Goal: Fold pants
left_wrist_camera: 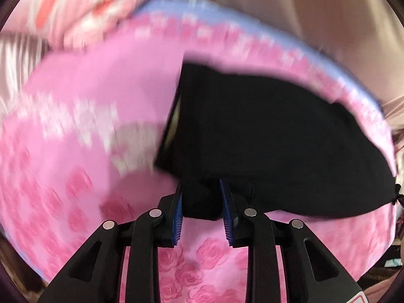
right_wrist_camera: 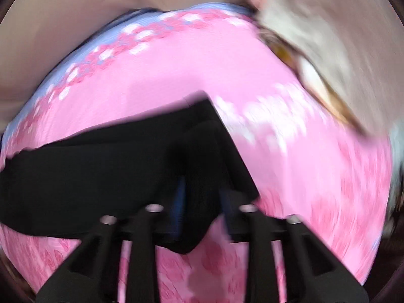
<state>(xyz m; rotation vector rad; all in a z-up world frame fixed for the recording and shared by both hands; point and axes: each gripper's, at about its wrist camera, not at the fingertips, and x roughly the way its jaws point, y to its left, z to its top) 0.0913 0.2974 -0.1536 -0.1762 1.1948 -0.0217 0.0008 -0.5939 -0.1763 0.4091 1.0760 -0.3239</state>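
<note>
The left gripper (left_wrist_camera: 200,185) reaches forward low over a pink bedspread (left_wrist_camera: 83,116), its two blue-padded fingers (left_wrist_camera: 178,217) set a little apart with a bunched edge of the black pants (left_wrist_camera: 265,139) pinched between them. The right gripper (right_wrist_camera: 202,197) is held the same way, low and level, and black cloth fills the gap between its fingers; the picture is smeared, so it seems to be clamped on the pants (right_wrist_camera: 101,166), though the pads themselves are hard to make out.

The pants lie flat on the bedspread (right_wrist_camera: 290,151), folded into a broad band. In the left view their long axis runs from the gripper away to the right, ending near the far right edge of the bed; a straight short edge faces left. In the right view the band stretches off to the left, with a squared corner pointing up and right.

Open pink cover lies to the left of the pants in the left view and to the right in the right view. A pale blue border (left_wrist_camera: 290,43) rims the far edge, and a white and red pillow (left_wrist_camera: 83,5) sits at the far left corner.
</note>
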